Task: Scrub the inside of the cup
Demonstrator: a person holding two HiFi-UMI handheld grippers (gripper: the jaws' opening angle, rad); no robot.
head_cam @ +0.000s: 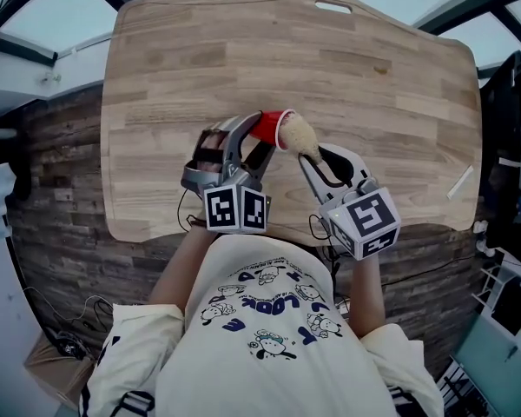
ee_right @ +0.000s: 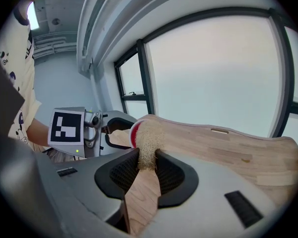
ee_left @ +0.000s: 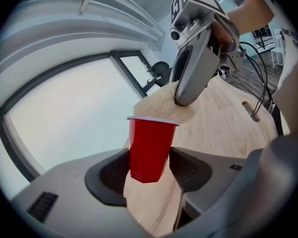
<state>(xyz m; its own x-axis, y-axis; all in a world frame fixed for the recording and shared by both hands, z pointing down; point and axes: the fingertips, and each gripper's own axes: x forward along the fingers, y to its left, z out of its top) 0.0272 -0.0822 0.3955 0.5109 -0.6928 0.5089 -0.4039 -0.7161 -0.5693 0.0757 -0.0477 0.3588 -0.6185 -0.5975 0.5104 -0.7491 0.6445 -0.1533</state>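
- Red cup [head_cam: 267, 129]: sits over the middle of the desk [head_cam: 373, 76], tipped with its mouth toward the right.
- Pinched low on its wall by the left hand-held gripper [ee_left: 149, 168], one pad on each side.
- Filling the mouth: a coarse tan sponge [ee_right: 148, 138].
- Squeezing that sponge's near end: the right hand-held gripper [ee_right: 148, 166].
- Farther out: a slot [head_cam: 333, 7] at the desk's far edge, a white strip [head_cam: 459, 183] at its right.
- Cup's look: glossy red outside, thin white rim, inside hidden by the sponge.

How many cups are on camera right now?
1. The red plastic cup is clamped in the left gripper over the wooden table, tan fibrous scrubber from the right gripper at its mouth.
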